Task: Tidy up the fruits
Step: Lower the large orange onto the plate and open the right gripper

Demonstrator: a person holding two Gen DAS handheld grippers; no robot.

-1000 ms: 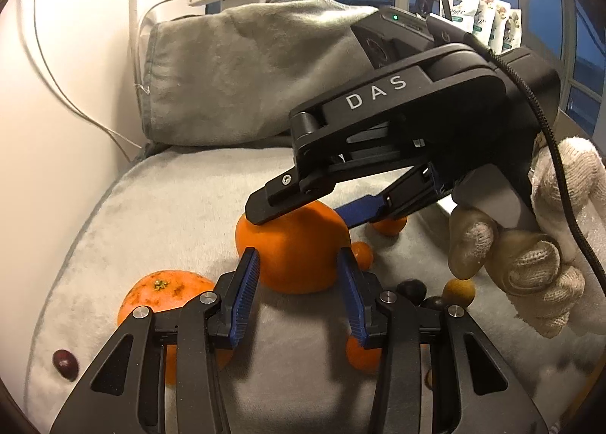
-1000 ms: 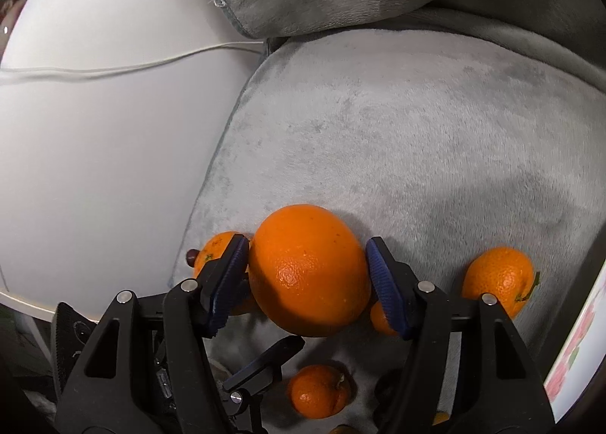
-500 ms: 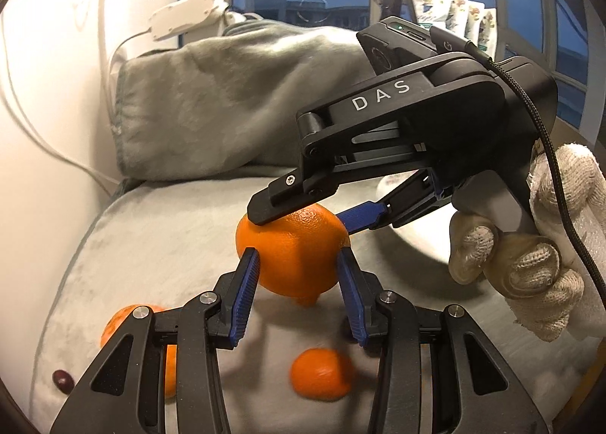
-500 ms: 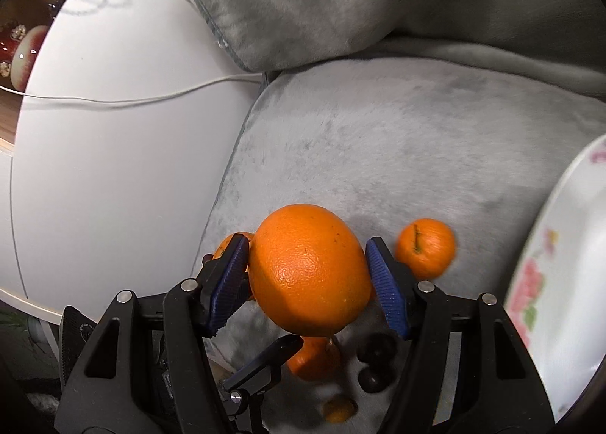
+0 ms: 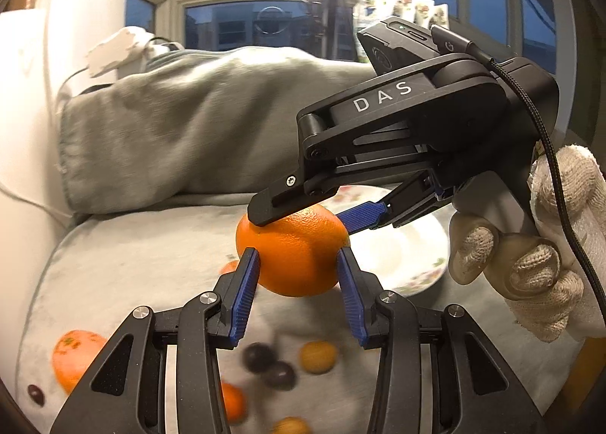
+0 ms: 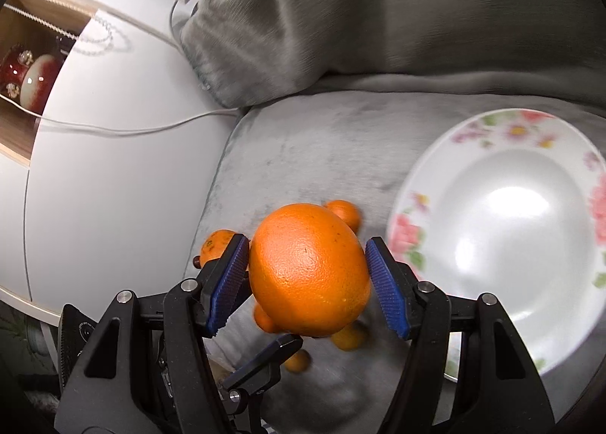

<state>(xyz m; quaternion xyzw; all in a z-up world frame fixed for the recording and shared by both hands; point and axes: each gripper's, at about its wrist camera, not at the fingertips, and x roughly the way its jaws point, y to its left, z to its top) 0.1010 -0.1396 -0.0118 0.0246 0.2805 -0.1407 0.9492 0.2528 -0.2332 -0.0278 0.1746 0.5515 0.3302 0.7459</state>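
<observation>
A big orange (image 5: 291, 252) (image 6: 308, 269) hangs in the air above the grey cushion. My right gripper (image 6: 307, 282), also in the left wrist view (image 5: 303, 212), is shut on it from above. My left gripper (image 5: 297, 288) stands open just below and beside it, a finger (image 5: 244, 290) on each side; whether the pads touch it is unclear. A white flowered plate (image 6: 503, 237) (image 5: 413, 263) lies on the cushion to the right. Small oranges (image 5: 74, 356) (image 6: 342, 212), dark grapes (image 5: 269, 364) and kumquats (image 5: 318, 356) lie below.
A grey pillow (image 5: 189, 130) leans at the back. A white wall panel with a cable (image 6: 113, 129) runs along the cushion's left edge. A gloved hand (image 5: 545, 267) holds the right gripper.
Both grippers rose and moved right with the big orange, from cushion level to well above it. The plate came fully into view. The loose fruit dropped lower in view.
</observation>
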